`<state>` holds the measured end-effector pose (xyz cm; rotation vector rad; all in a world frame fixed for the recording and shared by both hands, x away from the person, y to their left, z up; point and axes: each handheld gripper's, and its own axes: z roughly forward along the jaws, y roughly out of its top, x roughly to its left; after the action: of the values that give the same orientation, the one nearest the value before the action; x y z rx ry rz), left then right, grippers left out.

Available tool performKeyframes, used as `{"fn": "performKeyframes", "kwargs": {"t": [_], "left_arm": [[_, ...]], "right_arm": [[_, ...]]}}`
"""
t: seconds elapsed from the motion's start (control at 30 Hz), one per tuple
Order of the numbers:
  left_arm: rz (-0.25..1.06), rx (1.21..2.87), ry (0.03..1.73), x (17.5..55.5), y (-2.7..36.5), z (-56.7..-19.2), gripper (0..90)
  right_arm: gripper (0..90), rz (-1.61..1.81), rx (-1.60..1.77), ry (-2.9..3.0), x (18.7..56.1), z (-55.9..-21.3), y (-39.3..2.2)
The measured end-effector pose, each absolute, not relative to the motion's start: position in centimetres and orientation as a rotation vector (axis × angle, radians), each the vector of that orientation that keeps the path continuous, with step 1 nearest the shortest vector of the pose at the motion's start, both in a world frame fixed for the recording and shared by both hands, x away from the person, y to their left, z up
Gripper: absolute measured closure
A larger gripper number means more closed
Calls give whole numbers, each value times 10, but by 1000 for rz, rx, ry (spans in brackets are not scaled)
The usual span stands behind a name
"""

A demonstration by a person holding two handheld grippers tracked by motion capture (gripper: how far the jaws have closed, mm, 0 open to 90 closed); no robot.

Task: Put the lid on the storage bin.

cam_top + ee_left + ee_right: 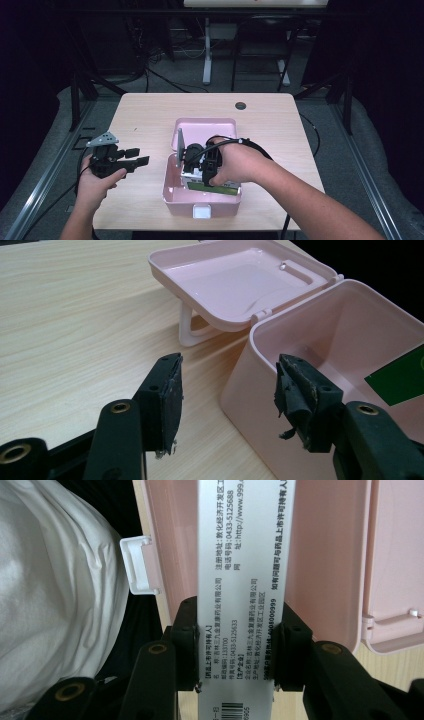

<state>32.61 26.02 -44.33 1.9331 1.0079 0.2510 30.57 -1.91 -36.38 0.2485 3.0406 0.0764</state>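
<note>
Right gripper clamps carton inside pink box; left gripper idle, jaws apart.
High view: right gripper (pixel 207 167) at frame centre, down in the pink box (pixel 172 192), carton (pixel 220 189) under it; left gripper (pixel 134 157) at lower left over the table (pixel 150 110), holding nothing. Left gripper view: left gripper (pixel 227 390) spread wide, box wall at right, lid (pixel 235 280) flipped back at top. Right gripper view: right gripper (pixel 240 647) pinches the white printed carton (pixel 245 555) running up frame centre, box walls both sides, white latch (pixel 137 565) left.

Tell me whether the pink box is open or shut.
Open. The pink box has its lid swung back flat on the table behind it, hinges still joined, and the right hand-held gripper reaches inside.
</note>
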Motion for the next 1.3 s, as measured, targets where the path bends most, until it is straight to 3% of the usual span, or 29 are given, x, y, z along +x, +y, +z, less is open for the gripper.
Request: {"fn": "performKeyframes", "kwargs": {"t": [1.3], "left_arm": [[244,1949,1008,328,257,-446,444]], "right_arm": [[617,56,195,3122,313,-416,-27]]}}
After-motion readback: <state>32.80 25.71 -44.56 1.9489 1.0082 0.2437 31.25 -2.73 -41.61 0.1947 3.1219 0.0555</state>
